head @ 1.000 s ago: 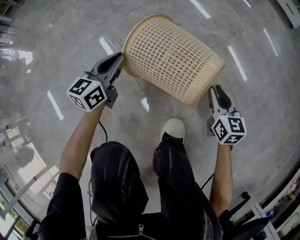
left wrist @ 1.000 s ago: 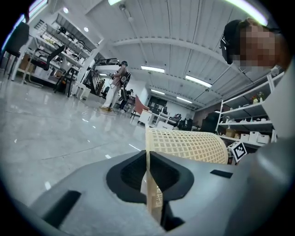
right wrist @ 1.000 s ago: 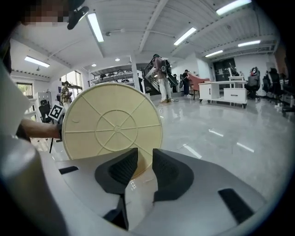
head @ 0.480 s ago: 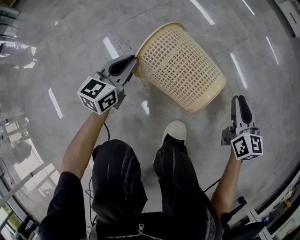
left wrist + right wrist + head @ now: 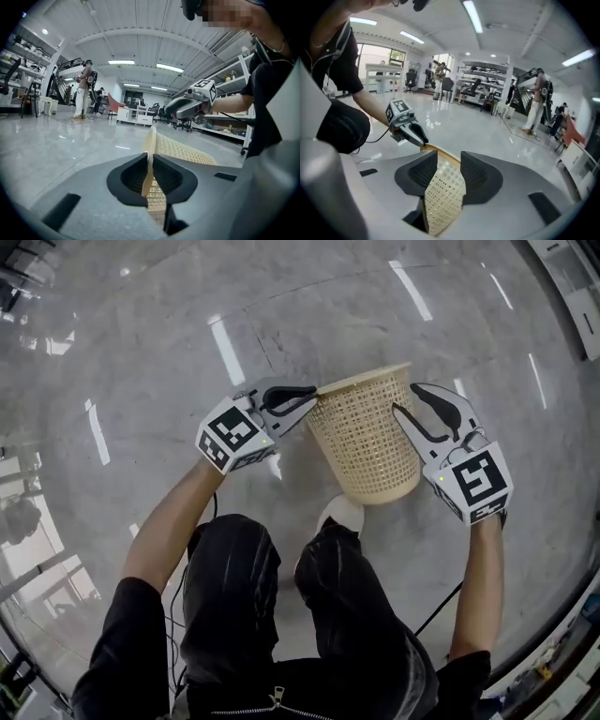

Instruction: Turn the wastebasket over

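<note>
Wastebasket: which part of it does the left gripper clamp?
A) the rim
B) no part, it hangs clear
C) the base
A: the left gripper has its jaws shut on the thin rim of the wastebasket.

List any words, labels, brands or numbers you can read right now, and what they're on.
No readable words or numbers in any view.
On the left marker cube and right marker cube: black-and-white square patterns only, no letters.
On the wastebasket: plain lattice, no label showing.
On the shelves behind: anything there is too small to read.
</note>
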`<state>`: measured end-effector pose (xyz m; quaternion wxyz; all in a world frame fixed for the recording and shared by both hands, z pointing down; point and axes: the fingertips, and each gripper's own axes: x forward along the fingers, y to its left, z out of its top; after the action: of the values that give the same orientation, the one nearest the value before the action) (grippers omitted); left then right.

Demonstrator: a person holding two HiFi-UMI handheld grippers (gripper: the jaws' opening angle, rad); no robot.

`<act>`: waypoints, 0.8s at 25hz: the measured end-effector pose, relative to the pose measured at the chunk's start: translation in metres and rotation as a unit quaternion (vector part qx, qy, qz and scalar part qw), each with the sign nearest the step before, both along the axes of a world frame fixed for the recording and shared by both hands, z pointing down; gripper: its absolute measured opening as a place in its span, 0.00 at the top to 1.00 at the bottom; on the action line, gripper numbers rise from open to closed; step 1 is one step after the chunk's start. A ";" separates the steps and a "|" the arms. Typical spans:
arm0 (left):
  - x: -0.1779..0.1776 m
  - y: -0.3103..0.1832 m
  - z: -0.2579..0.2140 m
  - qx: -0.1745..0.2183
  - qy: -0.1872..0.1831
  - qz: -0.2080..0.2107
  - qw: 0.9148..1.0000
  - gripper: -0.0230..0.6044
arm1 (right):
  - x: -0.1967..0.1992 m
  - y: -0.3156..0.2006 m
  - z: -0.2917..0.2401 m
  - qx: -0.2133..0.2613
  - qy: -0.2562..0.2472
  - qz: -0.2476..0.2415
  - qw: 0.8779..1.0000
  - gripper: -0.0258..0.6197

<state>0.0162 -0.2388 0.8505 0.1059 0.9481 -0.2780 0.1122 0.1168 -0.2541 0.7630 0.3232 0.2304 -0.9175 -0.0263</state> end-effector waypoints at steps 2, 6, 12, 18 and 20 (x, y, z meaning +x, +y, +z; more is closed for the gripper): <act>0.000 -0.002 0.000 -0.002 -0.007 0.022 1.000 0.91 | -0.008 -0.010 0.010 0.001 0.031 -0.025 0.999 0.74; -0.012 -0.016 0.000 -0.010 -0.024 0.047 0.999 0.91 | -0.003 -0.030 0.035 -0.020 0.066 -0.035 0.997 0.73; -0.049 -0.033 0.007 -0.035 -0.034 0.068 0.996 0.90 | 0.006 -0.049 0.061 -0.063 0.071 -0.042 0.995 0.73; -0.061 -0.039 0.011 -0.052 -0.032 0.093 0.994 0.89 | 0.005 -0.078 0.080 -0.070 0.093 -0.070 0.991 0.73; -0.061 -0.040 0.012 -0.051 -0.033 0.096 0.993 0.89 | 0.002 -0.082 0.085 -0.067 0.111 -0.088 0.988 0.73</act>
<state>-0.0443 -0.2790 0.8621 0.1340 0.9595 -0.1828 0.1674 0.1189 -0.3364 0.8482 0.4344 0.1219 -0.8923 -0.0188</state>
